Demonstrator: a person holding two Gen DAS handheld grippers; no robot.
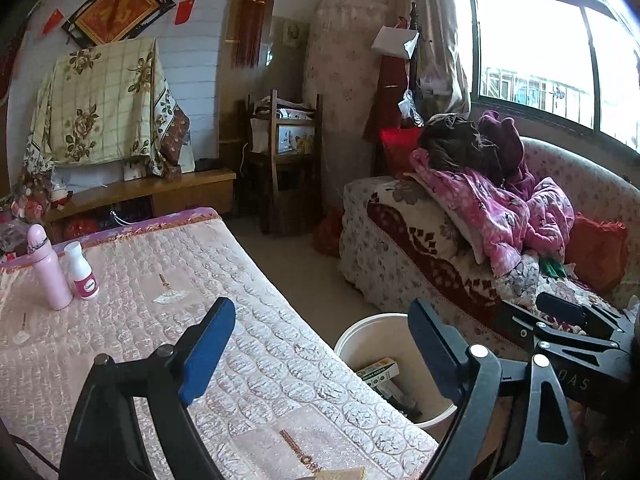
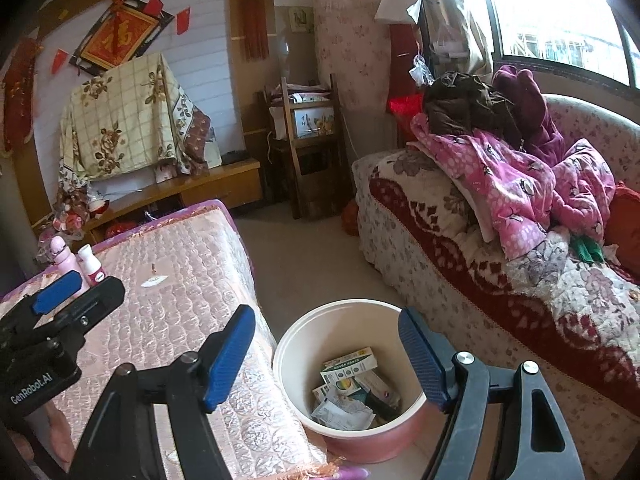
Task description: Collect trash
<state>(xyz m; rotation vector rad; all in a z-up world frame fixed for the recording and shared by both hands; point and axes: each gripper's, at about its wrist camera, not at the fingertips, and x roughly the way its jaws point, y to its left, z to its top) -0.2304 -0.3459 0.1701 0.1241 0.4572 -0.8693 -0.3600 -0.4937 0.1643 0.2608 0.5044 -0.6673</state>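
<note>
Left hand-held gripper (image 1: 320, 344): jaws stood wide apart with nothing between them; it hung over the edge of the bench (image 1: 200, 320).
Right hand-held gripper (image 2: 326, 350): jaws were spread, empty, above the bin (image 2: 360, 436).
Bin: stood on the floor, below and between the right hand-held gripper's fingers, just beside the bench.
Trash (image 2: 352, 384): crumpled paper and small green-and-white cartons lay inside the bin.
Pink bottle (image 1: 50, 268): stood upright, ahead and left of the left hand-held gripper.
White bottle (image 1: 82, 266): stood upright, touching or just beside the pink bottle.
</note>
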